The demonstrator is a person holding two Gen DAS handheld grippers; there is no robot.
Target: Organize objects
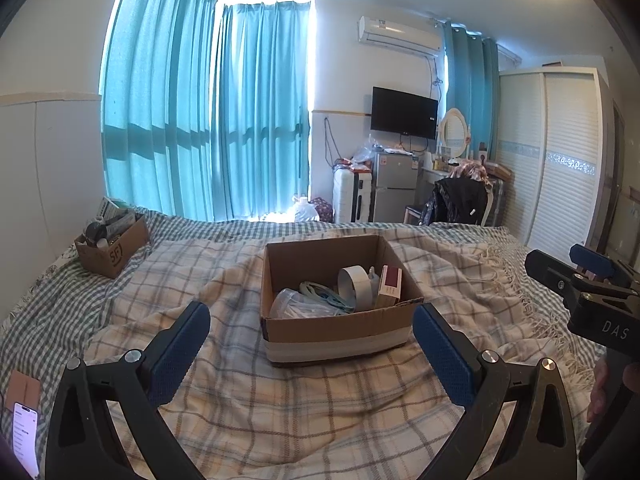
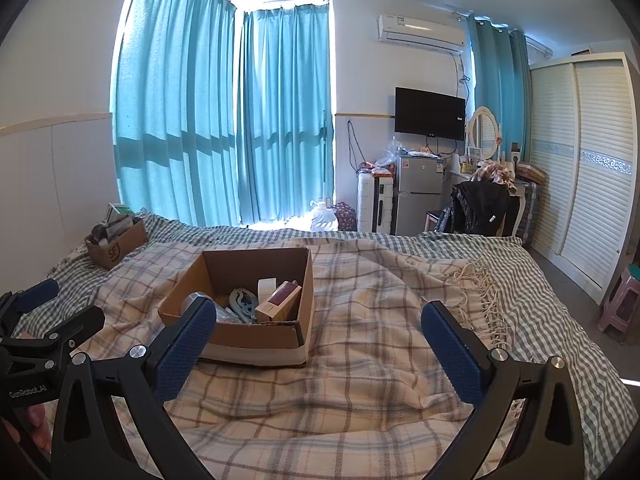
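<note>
An open cardboard box point(image 1: 336, 336) sits on the plaid blanket in the middle of the bed; it also shows in the right wrist view point(image 2: 256, 340). Inside lie a white tape roll point(image 1: 354, 286), a maroon and white carton point(image 1: 390, 286), a clear plastic bag point(image 1: 296, 304) and a pale blue strap point(image 1: 328, 294). My left gripper point(image 1: 312, 326) is open and empty, just in front of the box. My right gripper point(image 2: 316, 322) is open and empty, to the right of the box; it shows at the right edge of the left wrist view point(image 1: 568, 264).
A second, smaller cardboard box point(image 1: 110, 246) full of items stands at the bed's far left. A phone point(image 1: 24, 438) lies at the near left. Beyond the bed are a fridge point(image 1: 394, 186), a chair with clothes point(image 1: 460, 200) and a wardrobe point(image 1: 560, 160).
</note>
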